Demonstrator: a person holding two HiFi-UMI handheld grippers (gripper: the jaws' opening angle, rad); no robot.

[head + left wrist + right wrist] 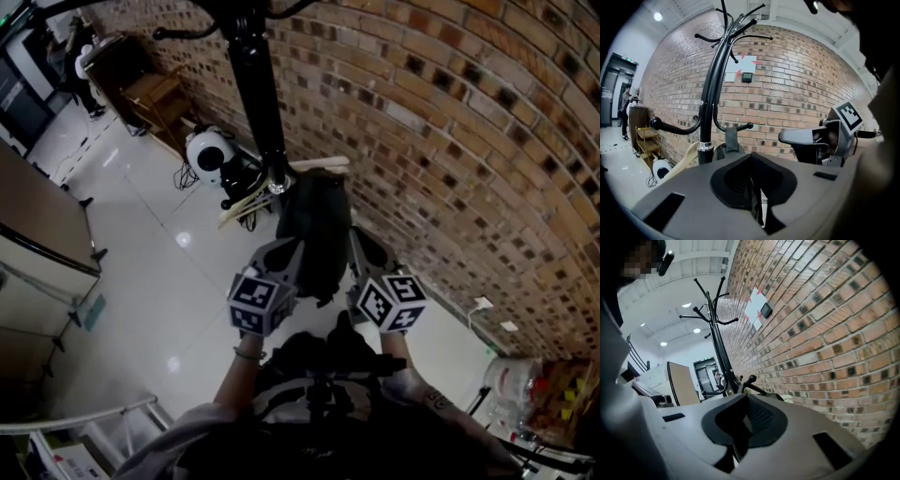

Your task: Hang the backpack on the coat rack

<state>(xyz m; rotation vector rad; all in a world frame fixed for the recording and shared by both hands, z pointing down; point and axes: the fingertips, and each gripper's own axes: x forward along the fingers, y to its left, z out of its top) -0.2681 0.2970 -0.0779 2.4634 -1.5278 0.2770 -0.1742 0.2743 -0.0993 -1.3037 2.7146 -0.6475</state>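
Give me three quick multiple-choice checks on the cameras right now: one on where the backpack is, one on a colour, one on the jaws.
1. Where is the backpack?
A. on the floor
B. on a low hook of the coat rack
C. on a table

2. What colour is the coat rack?
A. white
B. wooden brown
C. black

3. How do the jaws of the left gripper and the right gripper stand?
A. both together, empty
B. both wide apart
C. left clamped on a strap

Answers:
1. B, the backpack hangs from the low hook beside the pole.
2. C, the pole and arms are black.
3. A, each gripper view shows closed jaws holding nothing.
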